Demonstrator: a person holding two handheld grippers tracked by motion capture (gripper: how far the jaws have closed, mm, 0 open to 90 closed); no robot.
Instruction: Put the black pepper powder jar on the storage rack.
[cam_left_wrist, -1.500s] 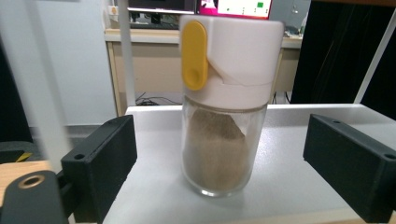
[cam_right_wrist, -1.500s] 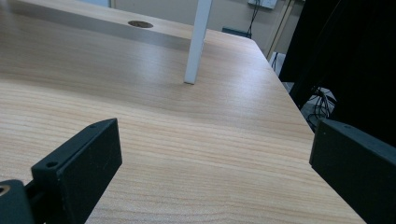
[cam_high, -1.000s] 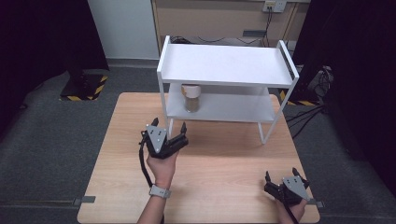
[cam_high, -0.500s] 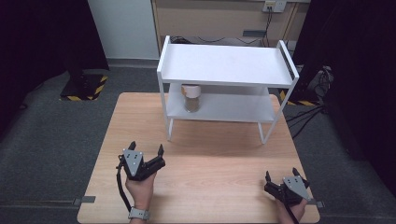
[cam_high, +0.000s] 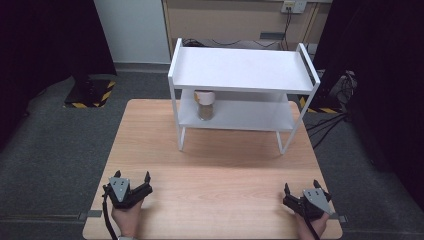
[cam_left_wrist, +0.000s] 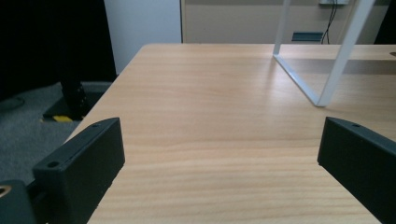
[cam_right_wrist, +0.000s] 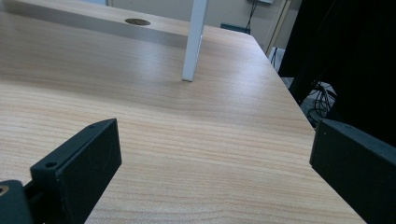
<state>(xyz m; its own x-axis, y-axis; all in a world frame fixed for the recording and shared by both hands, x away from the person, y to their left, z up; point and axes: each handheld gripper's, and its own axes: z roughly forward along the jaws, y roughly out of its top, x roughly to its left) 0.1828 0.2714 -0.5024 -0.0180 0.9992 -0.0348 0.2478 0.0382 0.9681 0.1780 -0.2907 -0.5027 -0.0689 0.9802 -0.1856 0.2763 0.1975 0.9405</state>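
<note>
The left tool has come back from beside the white shelf rack to the near edge of the worktop, far from the rack. Its jaws have just been opening and are wide now, with nothing between them. The right tool rests wide and empty too. The jar stands on the rack's lower shelf, so the putting away looks done.
</note>
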